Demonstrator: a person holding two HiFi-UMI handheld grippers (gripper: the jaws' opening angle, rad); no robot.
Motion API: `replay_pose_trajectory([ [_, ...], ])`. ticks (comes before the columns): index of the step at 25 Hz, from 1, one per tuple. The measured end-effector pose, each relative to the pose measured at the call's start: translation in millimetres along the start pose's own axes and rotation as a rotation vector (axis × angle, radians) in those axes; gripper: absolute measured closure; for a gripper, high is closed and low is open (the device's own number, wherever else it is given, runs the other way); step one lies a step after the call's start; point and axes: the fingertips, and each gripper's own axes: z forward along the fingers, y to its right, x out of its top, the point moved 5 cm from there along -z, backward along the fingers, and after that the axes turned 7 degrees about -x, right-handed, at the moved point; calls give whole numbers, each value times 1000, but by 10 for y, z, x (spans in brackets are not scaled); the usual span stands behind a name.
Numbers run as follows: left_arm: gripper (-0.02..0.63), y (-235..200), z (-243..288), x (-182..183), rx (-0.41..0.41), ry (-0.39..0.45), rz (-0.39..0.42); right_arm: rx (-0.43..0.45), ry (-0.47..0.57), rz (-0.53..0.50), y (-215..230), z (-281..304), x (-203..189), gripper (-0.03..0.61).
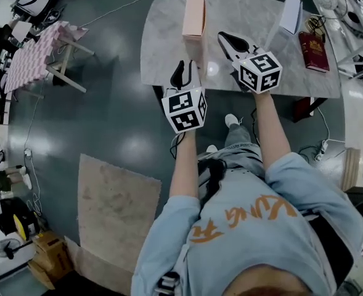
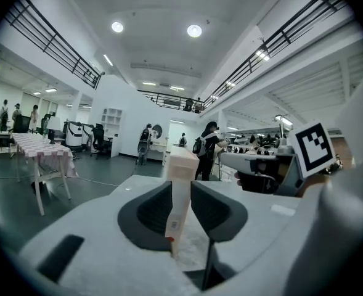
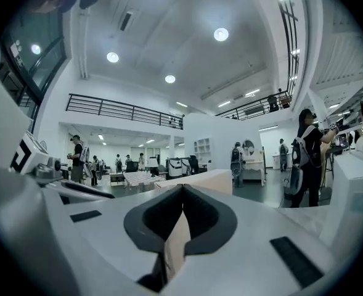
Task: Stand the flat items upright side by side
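While both hands hang over the table's near edge: neither gripper holds anything.
Person: light blue shirt (image 1: 255,221), arms stretched forward, one gripper in each hand.
Rug: tan mat (image 1: 116,205) on the dark floor, to the person's left.
Left gripper (image 1: 186,66): over the near edge, pointing away from the person and slightly down.
Left fingers (image 2: 150,211): spread, with a narrow gap. The pink box shows in the gap, but the head view puts its near end just ahead of the tips, so the pads are not pressing it.
Right gripper (image 1: 223,37): further in over the table, roughly level, tips angled left towards the box. They sit just beside its right face with a small gap.
Right fingers (image 3: 156,221): pressed together at the tips, nothing pinched. The tan box shows behind them.
Table (image 1: 169,48): grey marbled top.
Pink box (image 1: 195,12): stands on a narrow edge at the left-centre of the table, long side running away from the person.
Red book (image 1: 314,51): lies flat at the right end, well apart from the pink box.
White box (image 1: 291,14): stands on edge near the far right, just beyond the book.
Background: pink checked table (image 1: 36,54) off to the left. People (image 2: 207,147) stand in the hall beyond.
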Motion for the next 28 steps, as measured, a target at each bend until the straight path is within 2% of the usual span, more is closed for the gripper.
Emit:
replay_pose_trajectory([
  [4,596,-1,-129,-3,-28,17,9,-40,28,-16,-154,-302,18,577],
  [10,603,46,-77,6,-72,49,15,-127,22,-52,-104,-747,-60,577],
  [14,601,71,54,22,-94,32,77,-202,6,-47,0,-947,-88,577],
  [23,364,103,406,-283,-87,-81,147,-299,-40,-53,333,-1222,-292,577],
  [28,325,-1,593,-457,-76,-146,132,-359,-80,-59,528,-1225,-401,577],
])
